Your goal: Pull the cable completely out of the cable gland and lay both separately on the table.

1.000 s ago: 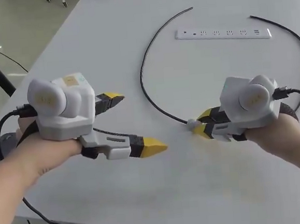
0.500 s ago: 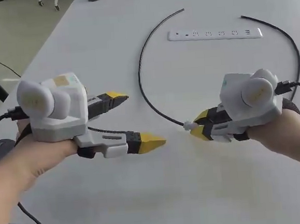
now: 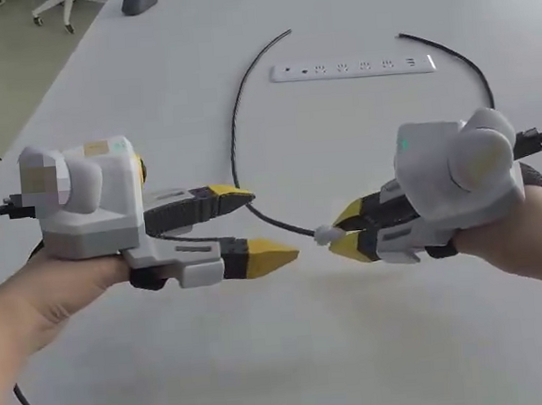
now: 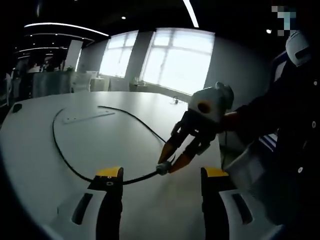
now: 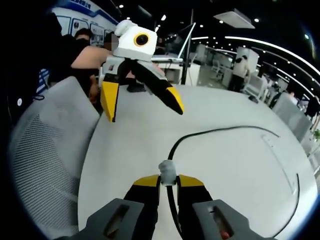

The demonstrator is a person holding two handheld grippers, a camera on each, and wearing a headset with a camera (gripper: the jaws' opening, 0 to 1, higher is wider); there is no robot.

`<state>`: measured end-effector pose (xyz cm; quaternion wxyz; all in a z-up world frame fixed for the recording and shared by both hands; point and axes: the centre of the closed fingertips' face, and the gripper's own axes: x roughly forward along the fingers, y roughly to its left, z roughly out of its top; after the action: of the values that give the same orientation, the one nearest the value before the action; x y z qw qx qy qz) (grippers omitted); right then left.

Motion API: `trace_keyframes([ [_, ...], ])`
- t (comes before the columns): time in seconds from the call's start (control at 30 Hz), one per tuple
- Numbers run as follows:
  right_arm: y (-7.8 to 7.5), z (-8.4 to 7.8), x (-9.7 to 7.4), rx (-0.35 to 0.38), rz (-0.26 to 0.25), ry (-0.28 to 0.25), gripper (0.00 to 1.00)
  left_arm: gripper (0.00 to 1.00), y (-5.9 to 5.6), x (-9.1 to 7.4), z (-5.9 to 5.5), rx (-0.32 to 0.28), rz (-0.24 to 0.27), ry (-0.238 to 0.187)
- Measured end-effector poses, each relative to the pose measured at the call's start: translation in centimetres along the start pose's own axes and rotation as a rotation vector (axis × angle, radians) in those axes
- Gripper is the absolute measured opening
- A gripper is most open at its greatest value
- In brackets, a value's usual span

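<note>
Right gripper [image 3: 345,232] pinches the cable gland [image 3: 325,235]; left gripper [image 3: 269,223] has its jaws spread.
Best to close the left on the cable [image 3: 274,222] at the gland's 10 o'clock, then pull straight apart.

Your head view is bright and evenly lit: soft light falls on the white table [image 3: 385,344], and the left gripper [image 3: 274,223] and right gripper [image 3: 339,234] cast only faint, blurred shadows on it. In your left gripper view the windows [image 4: 170,60] blow out white against a dim room, and the tabletop glares. In your right gripper view ceiling strip lights [image 5: 270,42] glow overhead. Both round views bend strongly at the edges, and their near jaws look soft.
</note>
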<state>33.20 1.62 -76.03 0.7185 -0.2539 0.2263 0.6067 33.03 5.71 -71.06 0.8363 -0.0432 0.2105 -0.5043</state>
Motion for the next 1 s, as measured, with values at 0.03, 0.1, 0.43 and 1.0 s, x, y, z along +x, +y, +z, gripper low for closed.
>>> trace_keyframes([
  [0.03, 0.3, 0.2, -0.2, -0.007, 0.006, -0.007, 0.08, 0.64, -0.1, 0.1, 0.0, 0.004, -0.006, 0.002],
  [0.1, 0.6, 0.7, -0.6, -0.019, 0.010, -0.024, 0.08, 0.60, -0.4, 0.2, 0.5, -0.009, -0.035, -0.019],
  [0.43, 3.0, 2.6, -1.4, -0.093, 0.056, -0.084, 0.07, 0.53, -3.2, 1.2, -0.8, 0.036, -0.188, 0.027],
  [1.0, 4.2, 4.1, -2.2, -0.126, 0.084, -0.142, 0.07, 0.30, -3.8, 1.4, -0.8, -0.022, -0.264, -0.019],
])
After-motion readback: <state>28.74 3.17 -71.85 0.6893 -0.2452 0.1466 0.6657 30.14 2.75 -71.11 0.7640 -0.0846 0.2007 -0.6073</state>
